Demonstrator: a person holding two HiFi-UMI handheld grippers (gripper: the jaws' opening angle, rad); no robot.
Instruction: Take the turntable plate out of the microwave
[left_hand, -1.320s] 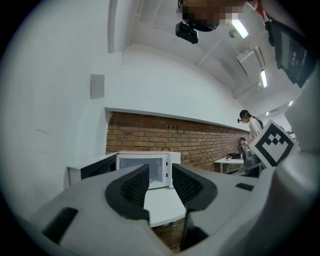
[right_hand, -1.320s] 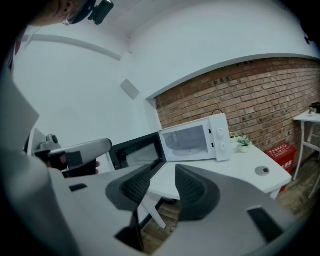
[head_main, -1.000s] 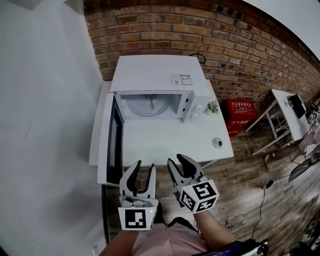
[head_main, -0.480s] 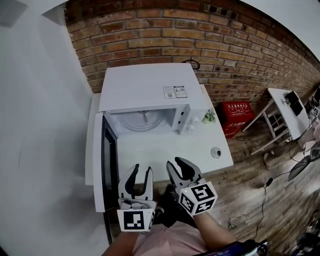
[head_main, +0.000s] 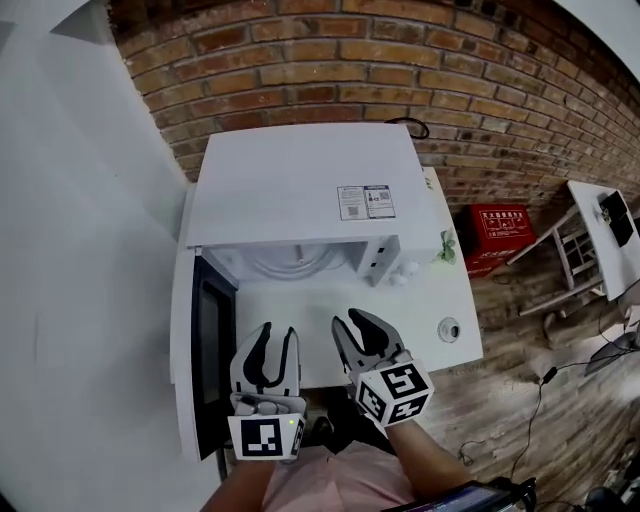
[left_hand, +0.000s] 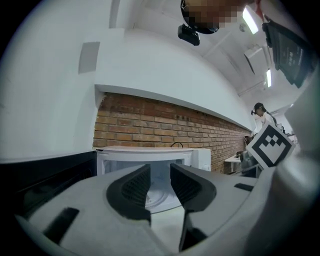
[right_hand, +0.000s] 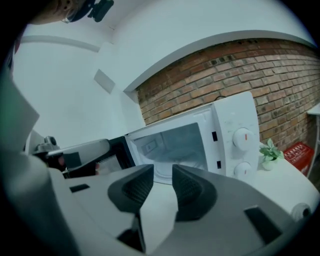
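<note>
a white table (head_main: 440, 300) stands against a red brick wall (head_main: 400, 60), with a plain white wall (head_main: 80, 250) running along its left side. the floor (head_main: 540, 400) to the right is wood plank. on it sit a red box (head_main: 497, 235) and a small white side table (head_main: 600, 240). a white microwave oven (head_main: 300, 180) takes up the back of the table, its dark-windowed door (head_main: 205, 345) swung wide open to the left. just beside its control panel stands a small green potted plant (head_main: 445, 248). a small round object (head_main: 448, 328) (too small to tell what it is) lies near the table's right edge.

the round glass turntable plate (head_main: 290, 262) lies flat on the floor of the microwave's open cavity. both grippers are held side by side over the table's front edge and point toward the cavity. the plate is well apart from both of them, beyond their fingertips. in each gripper view it shows through the gap between the black pads, far behind them. the left gripper (head_main: 276, 335) has its jaws apart and closing, with nothing between them. the right gripper (head_main: 352, 325) has its jaws apart too and also closing, again on nothing.
</note>
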